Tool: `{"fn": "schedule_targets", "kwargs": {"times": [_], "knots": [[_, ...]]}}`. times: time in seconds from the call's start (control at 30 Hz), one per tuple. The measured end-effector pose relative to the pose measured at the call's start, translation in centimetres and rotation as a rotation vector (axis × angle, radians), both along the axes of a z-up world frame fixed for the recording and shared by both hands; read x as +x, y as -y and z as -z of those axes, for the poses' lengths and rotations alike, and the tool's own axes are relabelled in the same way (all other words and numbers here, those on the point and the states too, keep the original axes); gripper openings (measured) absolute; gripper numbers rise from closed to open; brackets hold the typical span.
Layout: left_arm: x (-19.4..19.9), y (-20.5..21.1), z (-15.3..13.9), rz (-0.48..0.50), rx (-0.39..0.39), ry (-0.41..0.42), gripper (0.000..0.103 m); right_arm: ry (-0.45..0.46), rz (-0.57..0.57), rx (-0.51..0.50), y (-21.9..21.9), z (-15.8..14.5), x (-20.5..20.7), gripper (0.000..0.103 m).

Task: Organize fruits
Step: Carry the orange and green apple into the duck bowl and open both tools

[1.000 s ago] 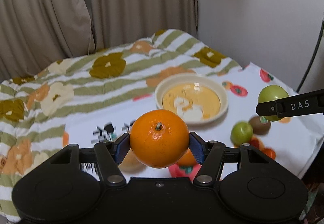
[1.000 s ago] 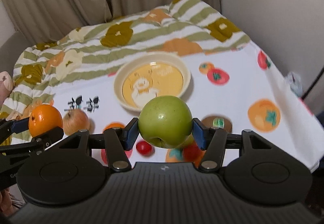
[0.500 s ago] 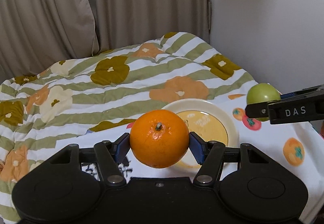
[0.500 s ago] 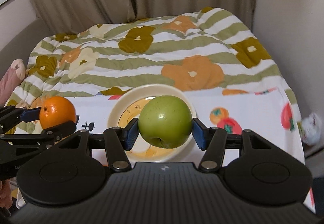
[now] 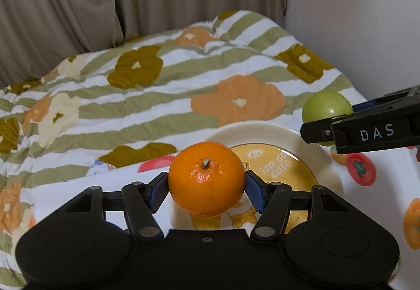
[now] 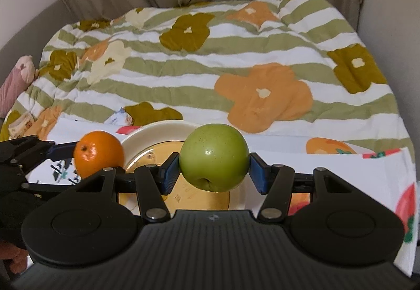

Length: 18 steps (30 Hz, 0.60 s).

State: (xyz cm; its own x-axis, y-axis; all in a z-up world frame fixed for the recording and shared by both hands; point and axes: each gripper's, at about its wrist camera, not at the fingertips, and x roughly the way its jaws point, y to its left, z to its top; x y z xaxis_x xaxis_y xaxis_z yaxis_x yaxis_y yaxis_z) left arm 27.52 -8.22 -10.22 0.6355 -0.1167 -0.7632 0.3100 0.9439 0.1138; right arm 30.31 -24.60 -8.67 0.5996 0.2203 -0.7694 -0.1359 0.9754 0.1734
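My left gripper [image 5: 207, 189] is shut on an orange [image 5: 206, 178], stem up, held above the near left part of a cream plate [image 5: 265, 133] with a yellow centre. My right gripper [image 6: 214, 175] is shut on a green apple [image 6: 214, 157], which hangs over the same plate [image 6: 147, 136]. In the left wrist view the apple [image 5: 326, 107] and the right gripper's finger marked DAS show at the right edge, above the plate's right rim. In the right wrist view the orange [image 6: 99, 153] sits at the plate's left rim. Both fruits are off the plate's surface.
The plate rests on a white cloth [image 6: 341, 172] printed with fruit pictures, spread over a striped flowered quilt [image 6: 210, 67]. Curtains and a wall stand behind. A pink soft toy [image 6: 15, 80] lies at the quilt's left edge. A person's hand [image 6: 13, 253] shows low on the left.
Both grippers moved forward and lower with their fruit. The plate slid from ahead to beneath the fruit, and the loose fruit on the cloth left the view.
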Motion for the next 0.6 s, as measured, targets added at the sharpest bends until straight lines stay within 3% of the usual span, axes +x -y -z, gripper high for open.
{"fn": "schedule_targets", "kwargs": {"times": [0.23, 0.5, 0.57, 0.6], "knots": [[2.0, 2.2, 2.9, 0.014, 0.036, -0.023, 0.067, -0.022, -0.035, -0.003, 0.3, 2.2, 1.8, 0.071], [2.6, 2.9, 3.7, 0.016, 0.064, -0.017, 0.069, -0.029, -0.046, 0.006, 0.5, 2.7, 2.2, 0.071], [2.0, 3.0, 3.1, 0.029, 0.081, 0.026, 0.089, -0.027, -0.048, 0.007, 0.6, 2.8, 2.2, 0.071], [1.8, 3.0, 2.7, 0.034, 0.082, 0.042, 0.092, -0.028, -0.048, 0.007, 0.5, 2.7, 2.1, 0.071]]}}
